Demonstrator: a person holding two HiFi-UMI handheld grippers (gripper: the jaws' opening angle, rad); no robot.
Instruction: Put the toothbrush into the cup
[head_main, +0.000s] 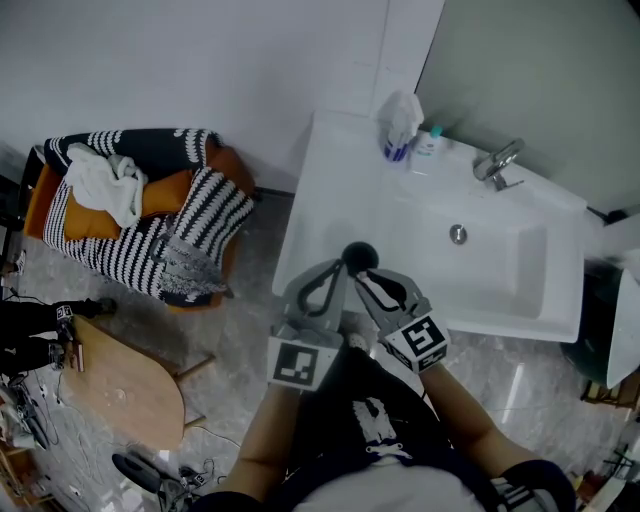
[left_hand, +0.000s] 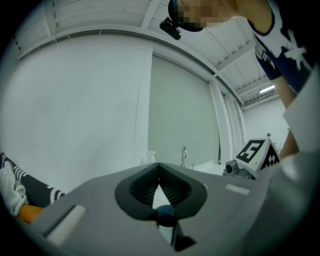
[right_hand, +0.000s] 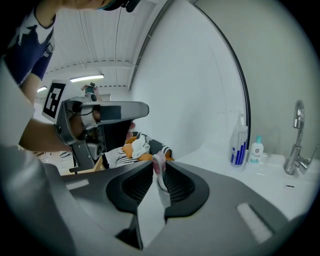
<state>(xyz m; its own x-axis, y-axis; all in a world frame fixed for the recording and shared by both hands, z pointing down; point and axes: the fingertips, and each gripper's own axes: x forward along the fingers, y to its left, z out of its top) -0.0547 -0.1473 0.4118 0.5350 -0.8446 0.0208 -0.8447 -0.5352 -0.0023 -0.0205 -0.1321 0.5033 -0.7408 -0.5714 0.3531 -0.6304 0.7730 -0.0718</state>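
Observation:
My right gripper (right_hand: 160, 162) is shut on a pink and white toothbrush (right_hand: 159, 172), which stands upright between its pads. From above, both grippers meet at a dark round cup (head_main: 358, 257) over the front edge of the white sink (head_main: 500, 310). The left gripper (head_main: 338, 268) touches the cup's left side, and the right gripper (head_main: 362, 278) is just behind the cup. In the left gripper view the jaw tips (left_hand: 159, 182) meet, and a dark blue part of the cup (left_hand: 165, 215) shows in the gap between the jaws. Most of the cup is hidden there.
A faucet (head_main: 497, 162), a blue-striped pump bottle (head_main: 400, 125) and a small bottle (head_main: 430, 142) stand at the back of the sink. On the floor to the left are a striped orange armchair (head_main: 150, 215) and a low wooden table (head_main: 120, 375).

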